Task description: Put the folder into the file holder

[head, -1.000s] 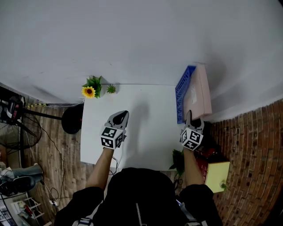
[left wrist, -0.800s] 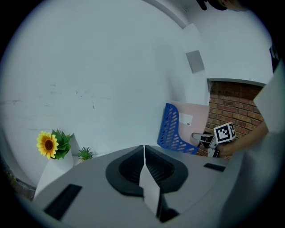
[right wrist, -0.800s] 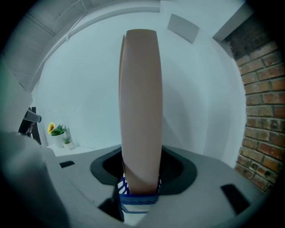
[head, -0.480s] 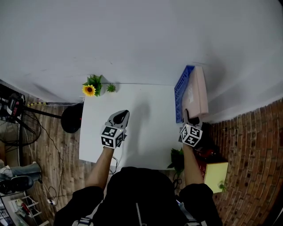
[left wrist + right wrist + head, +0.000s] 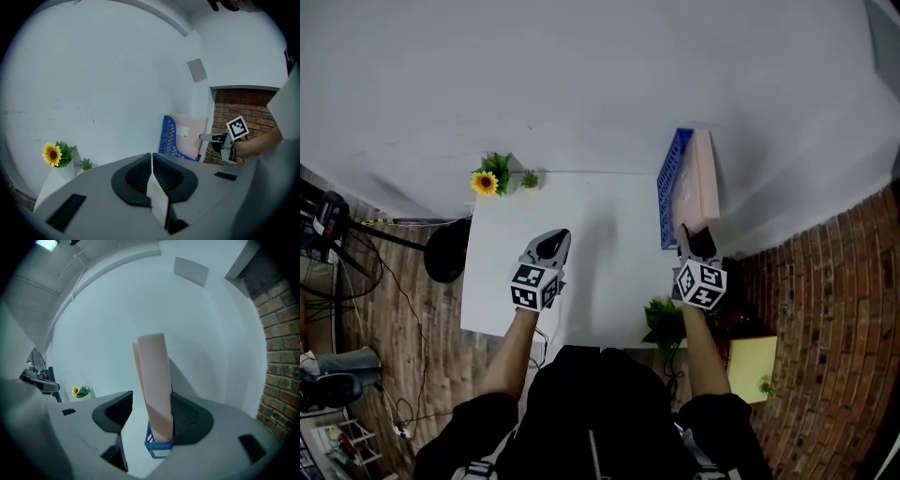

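A pink folder [image 5: 701, 183] stands on edge in the blue mesh file holder [image 5: 671, 187] at the table's right edge. My right gripper [image 5: 692, 236] is at the folder's near end. In the right gripper view the folder [image 5: 154, 380] rises between the jaws out of the holder [image 5: 157, 448]. The jaws are opening, and the left one stands clear of the folder. My left gripper [image 5: 551, 242] hovers over the middle of the white table [image 5: 609, 216]. Its jaws are shut [image 5: 151, 157] with nothing between them.
A sunflower in a pot [image 5: 485, 182] and a small green plant [image 5: 529, 179] stand at the table's far left corner. Another plant [image 5: 664, 323] sits by the near right corner. On the brick floor to the right lies a yellow box [image 5: 750, 361].
The right gripper has stayed at the folder's near end while the folder has come more upright in the holder. The left gripper has barely moved.
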The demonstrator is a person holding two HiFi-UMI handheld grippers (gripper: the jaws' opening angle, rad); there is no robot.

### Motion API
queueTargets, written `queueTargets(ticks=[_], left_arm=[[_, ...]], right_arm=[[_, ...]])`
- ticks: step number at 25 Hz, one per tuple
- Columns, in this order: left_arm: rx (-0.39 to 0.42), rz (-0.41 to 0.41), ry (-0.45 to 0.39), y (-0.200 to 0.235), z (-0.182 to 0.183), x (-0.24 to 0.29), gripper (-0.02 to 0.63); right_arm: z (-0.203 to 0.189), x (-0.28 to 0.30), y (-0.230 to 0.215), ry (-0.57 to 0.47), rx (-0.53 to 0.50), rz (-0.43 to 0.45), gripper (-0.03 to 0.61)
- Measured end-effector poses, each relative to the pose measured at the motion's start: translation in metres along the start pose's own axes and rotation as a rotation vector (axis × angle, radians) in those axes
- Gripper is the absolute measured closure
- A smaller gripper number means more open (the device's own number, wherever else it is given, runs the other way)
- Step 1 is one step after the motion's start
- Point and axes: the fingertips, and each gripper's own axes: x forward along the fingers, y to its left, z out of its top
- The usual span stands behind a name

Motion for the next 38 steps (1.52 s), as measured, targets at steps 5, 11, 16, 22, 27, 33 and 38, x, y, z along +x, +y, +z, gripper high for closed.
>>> queueTargets(ticks=[5,11,16,22,27,33,38], left_arm=[[0.008,0.009,-0.023,-0.016,0.002,-0.016,0.586],[0.041,0.0,-0.061,-0.037,0.01,-0.03,0.587],[0.043,-0.002,-0.088,-0.048,0.014,-0.037,0.588],[0.059,-0.012,-0.096,-0.064,0.017,-0.039,0.588],[0.067,-0.018,-0.099,-0.074,0.017,-0.041,0.588],[0.071,-0.03,-0.099,-0.084,0.017,-0.04,0.588],[0.071,-0.038,-0.101,-0.09,0.017,-0.038,0.588]], right_arm=[[0.014,-0.036,0.012,-0.035,0.013,0.055,0.331],[0.026,-0.07,0.011,-0.063,-0.008,0.087,0.425],[0.029,-0.093,0.005,-0.055,-0.042,0.086,0.532],[0.025,-0.114,-0.012,-0.042,-0.06,0.053,0.569],[0.022,-0.126,-0.016,-0.039,-0.091,0.049,0.569],[0.023,-0.133,-0.018,-0.043,-0.094,0.055,0.569],[0.023,-0.135,-0.015,-0.042,-0.1,0.062,0.569]])
